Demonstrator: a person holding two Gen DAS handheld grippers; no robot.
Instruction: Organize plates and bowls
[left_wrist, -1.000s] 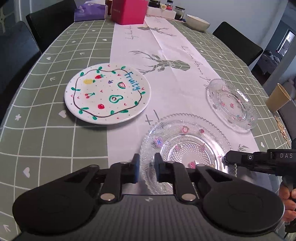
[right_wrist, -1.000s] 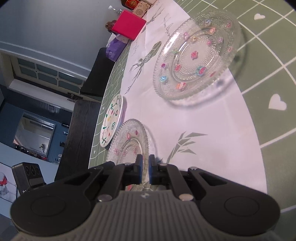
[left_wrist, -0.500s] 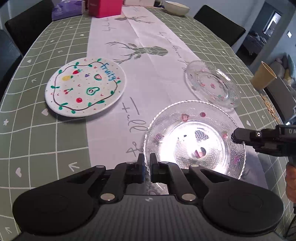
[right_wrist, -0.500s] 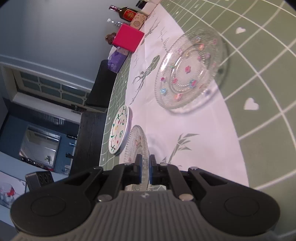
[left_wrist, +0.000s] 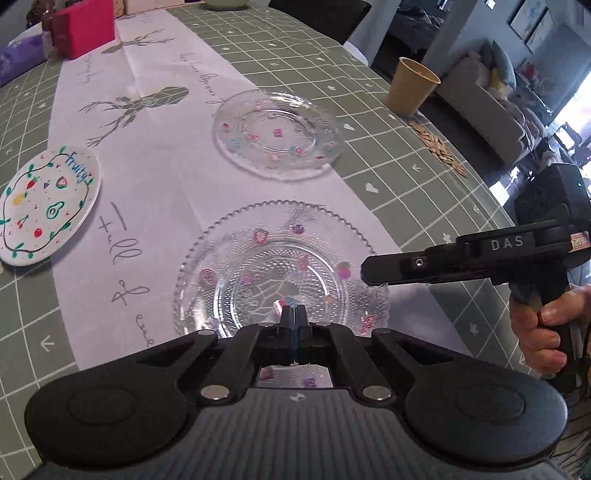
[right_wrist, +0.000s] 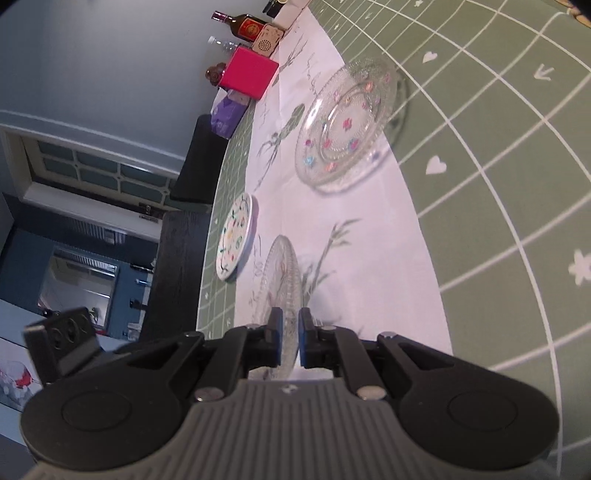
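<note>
Left wrist: green gridded tablecloth (left_wrist: 406, 122) under white deer-printed runner (left_wrist: 155, 122).

Table (left_wrist: 424, 155): covered by green grid cloth, white runner (left_wrist: 155, 155).
Resting on it: painted plate (left_wrist: 44, 206), glass plate (left_wrist: 277, 134), paper cup (left_wrist: 412, 86), pink box (left_wrist: 83, 27).

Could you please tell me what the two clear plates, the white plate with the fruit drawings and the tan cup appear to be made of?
The near clear beaded plate and the far clear beaded plate look like pressed glass: transparent, glinting, the cloth showing through. The white fruit-painted plate seems glazed ceramic, opaque with a soft sheen. The tan cup looks like matte paper, though that is less certain.
</note>
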